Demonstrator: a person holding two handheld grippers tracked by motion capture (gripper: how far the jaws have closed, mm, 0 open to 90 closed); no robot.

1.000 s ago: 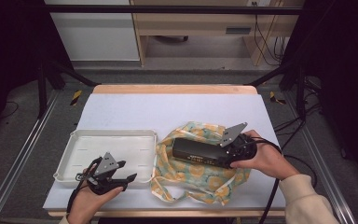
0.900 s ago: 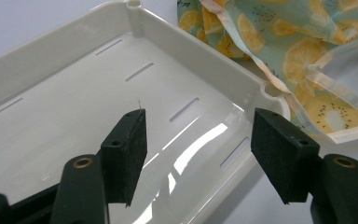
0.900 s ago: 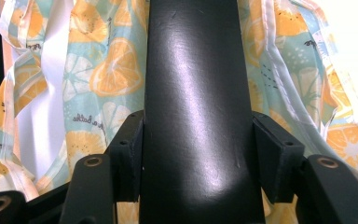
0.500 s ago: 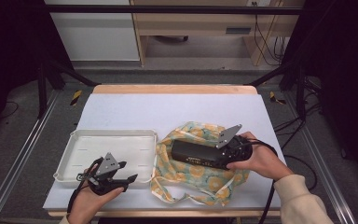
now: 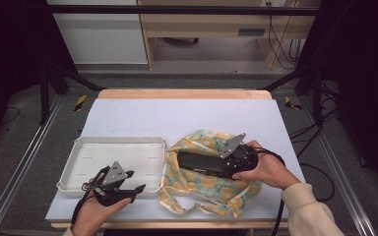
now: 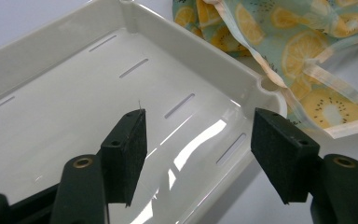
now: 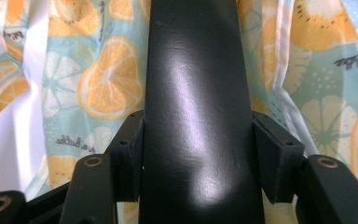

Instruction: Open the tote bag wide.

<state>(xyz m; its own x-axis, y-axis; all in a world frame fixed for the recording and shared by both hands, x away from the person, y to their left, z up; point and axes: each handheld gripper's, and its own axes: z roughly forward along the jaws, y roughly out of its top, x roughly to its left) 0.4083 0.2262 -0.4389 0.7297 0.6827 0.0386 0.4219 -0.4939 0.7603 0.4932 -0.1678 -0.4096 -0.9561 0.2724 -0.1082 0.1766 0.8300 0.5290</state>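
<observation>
The right gripper is pinching a long black case, pads pressed against both its sides, and the case lies level over the fruit-print cloth at the desk's near right. The cloth is bunched up, one strap trailing toward the near edge, and its left fold touches the tray, so there is no gap between the two. The tray is white and shallow, sitting by the near left corner, its left rim close to the desk's left edge. Over the tray's near rim hovers the left gripper, jaws spread with nothing between them; in the left gripper view the pads stand wide apart above the tray's slotted floor, the cloth just past its corner. Open room: the whole far half of the desk is bare, and a strip runs along the right edge beyond the right hand. Hard to make out: in the right gripper view the case runs off the top of the picture, so its far end is cut off, and what the cloth covers beneath it cannot be told. The tray's near right corner is hidden behind the left gripper in the high view.
</observation>
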